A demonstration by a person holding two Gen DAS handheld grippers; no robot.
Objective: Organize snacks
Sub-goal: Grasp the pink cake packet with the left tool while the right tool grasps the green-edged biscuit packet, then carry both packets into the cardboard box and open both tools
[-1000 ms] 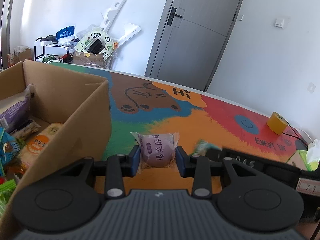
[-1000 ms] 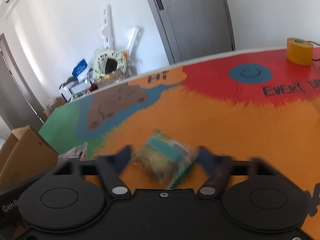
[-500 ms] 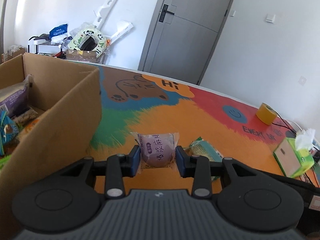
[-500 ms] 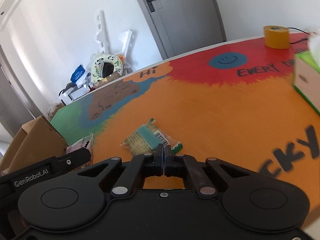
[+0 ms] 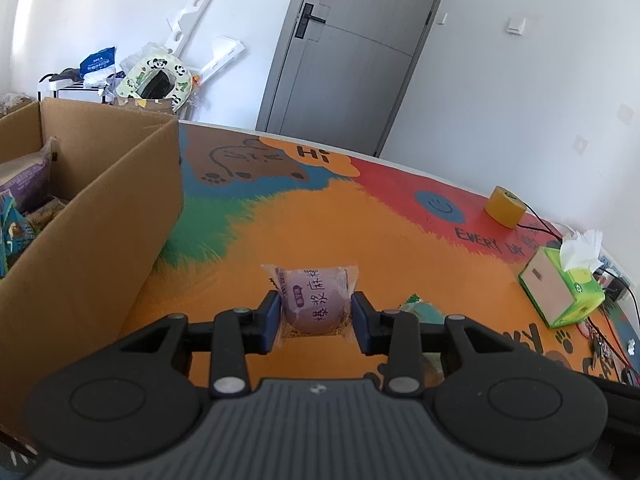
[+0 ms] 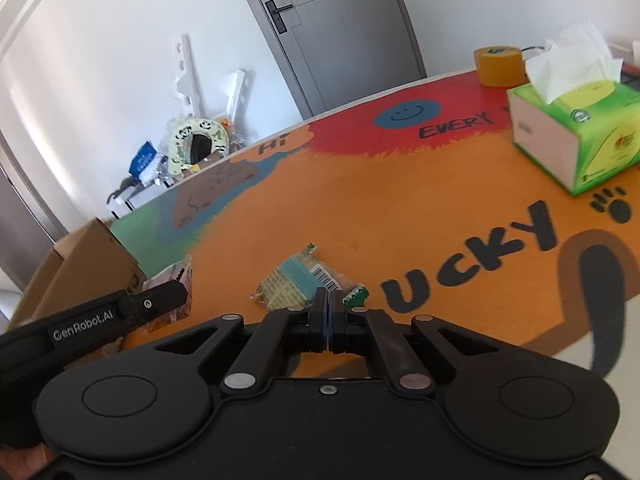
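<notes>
At nine o'clock from your left gripper stands the open cardboard box, snack bags already inside it. That gripper's blue pads press both sides of a purple mochi bun packet, held partly closed around it over the orange tabletop mat. Your right gripper has its fingers closed flat together on nothing; the green cracker packet lies on the mat just beyond its tips at twelve o'clock. At two o'clock sits a green tissue box.
</notes>
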